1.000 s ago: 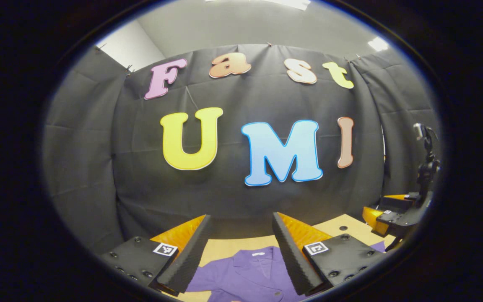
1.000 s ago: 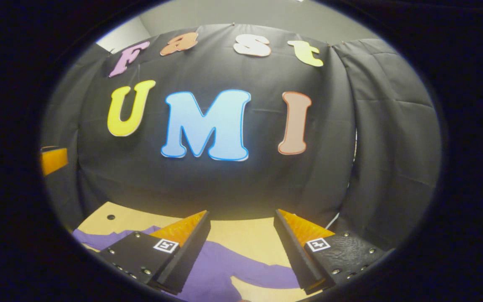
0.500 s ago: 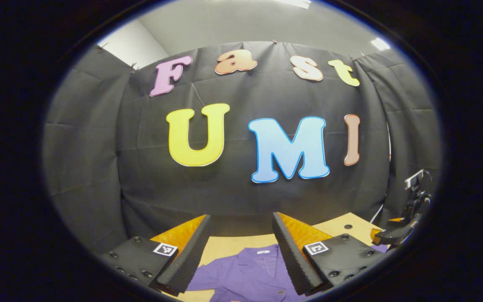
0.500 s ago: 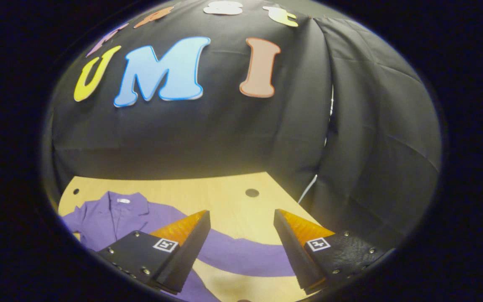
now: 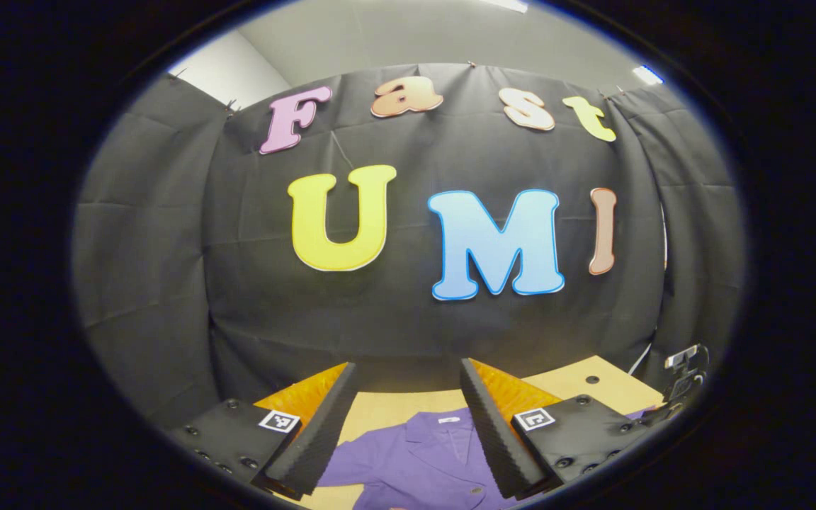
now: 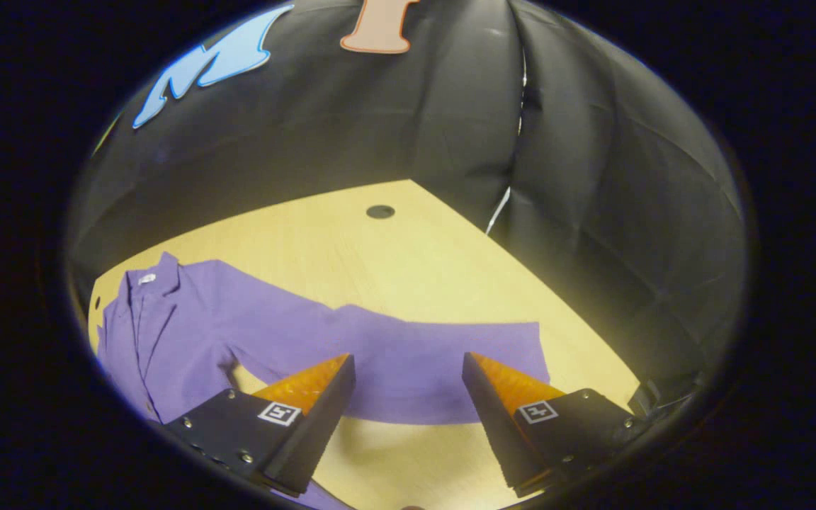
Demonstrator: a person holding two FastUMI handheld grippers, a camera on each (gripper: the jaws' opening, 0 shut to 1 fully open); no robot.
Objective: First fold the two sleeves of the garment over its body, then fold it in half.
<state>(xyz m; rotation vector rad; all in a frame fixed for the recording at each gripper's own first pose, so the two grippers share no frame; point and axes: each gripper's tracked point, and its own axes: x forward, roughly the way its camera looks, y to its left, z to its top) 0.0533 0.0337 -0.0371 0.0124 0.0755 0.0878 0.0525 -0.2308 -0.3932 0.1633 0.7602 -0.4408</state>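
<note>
Now your right gripper [image 6: 408, 368] points down at the table [image 6: 408, 248], with its jaws wide apart and nothing between them. The purple shirt [image 6: 188, 326] lies flat on the wood at the lower left of the right gripper view. Its sleeve [image 6: 415, 361] stretches out to the right, and the cuff end is near the middle right of the frame, just above your fingertips. I think you hold it so to come down on the sleeve near the cuff. Your left gripper [image 5: 408, 382] looks more level, jaws also wide apart and holding nothing. The shirt collar [image 5: 443, 435] shows between its fingers at the bottom centre, so this hand probably waits above the body.
</note>
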